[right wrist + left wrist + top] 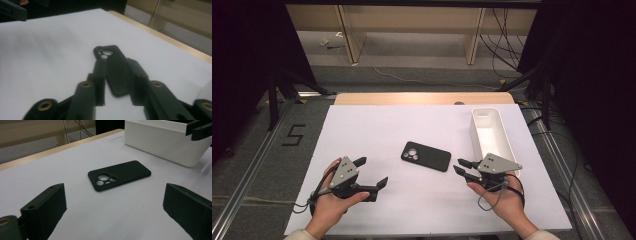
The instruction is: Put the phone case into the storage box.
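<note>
**Clearance Around the Phone Case**

The phone case (426,156) lies flat near the middle of the white table (377,135), with bare surface on its far, near and left sides. The white bin (492,135) stands along the right edge; its wall blocks level passage there. The left gripper (371,172) sits well apart at the near left, leaving an unobstructed path between. The right gripper (460,167) occupies the gap between case and bin.
</note>
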A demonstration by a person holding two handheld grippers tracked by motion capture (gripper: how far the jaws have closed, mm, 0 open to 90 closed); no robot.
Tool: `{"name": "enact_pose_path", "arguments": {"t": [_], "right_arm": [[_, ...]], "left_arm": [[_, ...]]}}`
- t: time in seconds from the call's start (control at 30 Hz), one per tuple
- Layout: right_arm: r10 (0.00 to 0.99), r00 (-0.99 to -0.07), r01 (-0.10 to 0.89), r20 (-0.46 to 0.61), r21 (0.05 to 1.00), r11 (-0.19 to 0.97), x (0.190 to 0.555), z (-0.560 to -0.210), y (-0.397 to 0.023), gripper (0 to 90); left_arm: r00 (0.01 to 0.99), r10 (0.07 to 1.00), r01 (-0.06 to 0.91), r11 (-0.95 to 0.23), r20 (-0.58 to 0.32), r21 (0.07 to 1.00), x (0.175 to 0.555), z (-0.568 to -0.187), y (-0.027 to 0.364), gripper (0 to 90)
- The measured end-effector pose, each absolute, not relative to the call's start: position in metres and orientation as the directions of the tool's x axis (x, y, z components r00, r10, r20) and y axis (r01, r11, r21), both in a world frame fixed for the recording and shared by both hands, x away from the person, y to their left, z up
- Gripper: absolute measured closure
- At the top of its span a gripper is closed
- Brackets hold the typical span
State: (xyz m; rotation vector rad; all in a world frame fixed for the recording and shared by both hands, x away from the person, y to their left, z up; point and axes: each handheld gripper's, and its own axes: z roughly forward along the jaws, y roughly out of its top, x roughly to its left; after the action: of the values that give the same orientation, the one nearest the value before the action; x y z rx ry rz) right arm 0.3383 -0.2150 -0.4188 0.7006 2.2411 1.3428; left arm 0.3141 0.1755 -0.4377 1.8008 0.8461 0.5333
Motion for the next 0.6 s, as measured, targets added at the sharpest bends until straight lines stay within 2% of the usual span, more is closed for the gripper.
{"name": "enact_pose_path", "arguments": {"t": [0.03,0.2,0.6], "right_arm": [[0.624,-0.771,0.206,-0.123,0.880,0.428,0.343,-0.418,-0.206,82.6],[0.656,-0.745,0.256,-0.121,0.857,0.448,0.358,-0.422,-0.191,90.0],[0.723,-0.684,0.383,-0.098,0.795,0.470,0.404,-0.430,-0.175,90.0]], "left_arm": [[0.655,0.755,0.299,-0.223,-0.029,0.928,0.314,-0.438,0.175,4.6],[0.656,0.754,0.298,-0.225,-0.029,0.928,0.315,-0.438,0.175,4.9],[0.662,0.749,0.298,-0.226,-0.030,0.927,0.315,-0.439,0.175,5.6]]}}
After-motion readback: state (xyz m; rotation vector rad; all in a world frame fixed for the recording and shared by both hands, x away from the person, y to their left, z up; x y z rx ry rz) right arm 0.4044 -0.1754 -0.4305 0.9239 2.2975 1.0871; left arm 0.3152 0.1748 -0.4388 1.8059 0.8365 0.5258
